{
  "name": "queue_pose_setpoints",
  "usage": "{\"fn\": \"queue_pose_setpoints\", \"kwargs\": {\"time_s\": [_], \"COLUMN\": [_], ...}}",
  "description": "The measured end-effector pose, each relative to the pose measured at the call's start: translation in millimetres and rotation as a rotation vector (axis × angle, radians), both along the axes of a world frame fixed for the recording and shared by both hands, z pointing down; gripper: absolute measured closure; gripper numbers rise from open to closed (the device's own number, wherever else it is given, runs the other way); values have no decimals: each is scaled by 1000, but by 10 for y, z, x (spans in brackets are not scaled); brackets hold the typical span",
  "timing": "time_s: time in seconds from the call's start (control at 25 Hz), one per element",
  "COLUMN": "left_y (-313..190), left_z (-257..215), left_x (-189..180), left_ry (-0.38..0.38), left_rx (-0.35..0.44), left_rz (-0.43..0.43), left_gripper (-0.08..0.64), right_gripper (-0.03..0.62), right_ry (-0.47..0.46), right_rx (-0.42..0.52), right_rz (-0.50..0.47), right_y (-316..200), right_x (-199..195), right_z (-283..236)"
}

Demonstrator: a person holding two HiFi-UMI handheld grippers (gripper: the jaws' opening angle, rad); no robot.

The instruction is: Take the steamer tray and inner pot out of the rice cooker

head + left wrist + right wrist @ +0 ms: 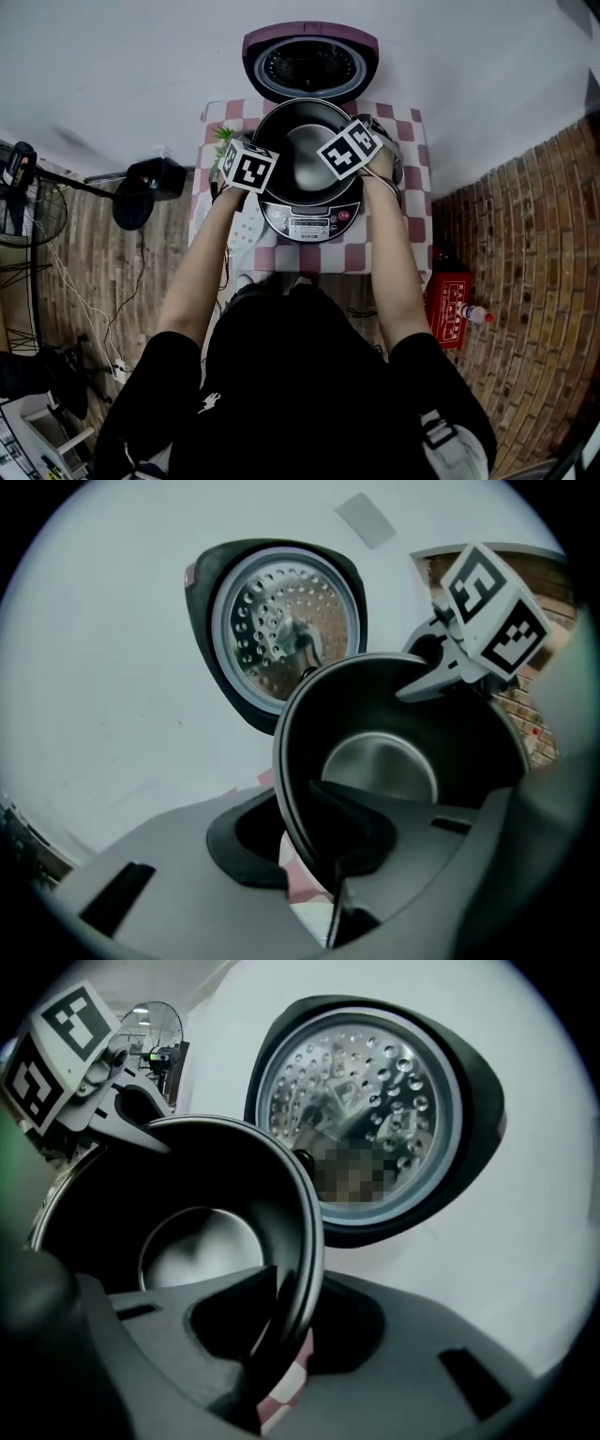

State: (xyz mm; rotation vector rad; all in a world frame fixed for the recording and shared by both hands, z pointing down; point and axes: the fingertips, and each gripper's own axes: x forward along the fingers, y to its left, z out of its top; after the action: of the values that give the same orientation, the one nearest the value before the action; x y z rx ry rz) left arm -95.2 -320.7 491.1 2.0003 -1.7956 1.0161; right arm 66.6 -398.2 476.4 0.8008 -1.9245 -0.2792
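Left tool [311,847], right tool [279,1337]: pot [309,150] upright

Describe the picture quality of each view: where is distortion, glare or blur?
Head view: sharp, evenly lit, the brick floor bends at the edges, soft sheen in the inner pot. Left gripper view: fisheye with black corners, the near jaws look soft. Right gripper view: same fisheye, bright glints on the steel lid plate, one mosaic patch on it.
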Motion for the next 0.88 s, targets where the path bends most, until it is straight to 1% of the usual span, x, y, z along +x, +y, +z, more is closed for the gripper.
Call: {"fn": "queue_pose_setpoints", "kwargs": {"time_s": [0.08, 0.12, 0.16, 0.24, 0.36, 0.44, 0.52, 0.56, 0.64, 0.72, 0.8, 0.88], "left_y": [50, 75, 98, 134, 188, 245, 325, 377, 489, 594, 697, 801], "left_z": [-69, -100, -125, -150, -179, -244, -336, -396, -541, -696, -846, -956], "left_x": [14, 18, 21, 31, 26, 21, 32, 35, 31, 41, 72, 95], "left_ry": [5, 9, 16, 36, 46, 45, 73, 93, 133, 173, 216, 248], "left_rx": [23, 36, 48, 63, 92, 127, 163, 181, 221, 268, 316, 351], "left_rz": [-2, -4, -7, -7, -10, -15, -7, -3, 1, 9, 22, 35], "left_gripper": [489, 491, 494, 494, 474, 445, 397, 391, 391, 396, 421, 476], "right_gripper": [527, 557, 565, 576, 582, 583, 583, 583, 583, 583, 583, 583], "right_ry": [-38, -63, -90, -135, -165, -176, -187, -191, -205, -230, -257, -277], "right_rx": [13, 24, 38, 60, 99, 146, 204, 235, 287, 314, 330, 350], "right_rz": [2, 5, 9, 17, 19, 34, 57, 70, 95, 126, 162, 197], "right_y": [59, 89, 114, 158, 230, 274, 318, 341, 393, 454, 518, 591], "right_x": [-9, -15, -18, -8, -13, 5, 38, 50, 70, 119, 192, 261], "right_z": [-110, -177, -249, -387, -566, -675, -786, -842, -949, -1045, -1138, -1228]}}
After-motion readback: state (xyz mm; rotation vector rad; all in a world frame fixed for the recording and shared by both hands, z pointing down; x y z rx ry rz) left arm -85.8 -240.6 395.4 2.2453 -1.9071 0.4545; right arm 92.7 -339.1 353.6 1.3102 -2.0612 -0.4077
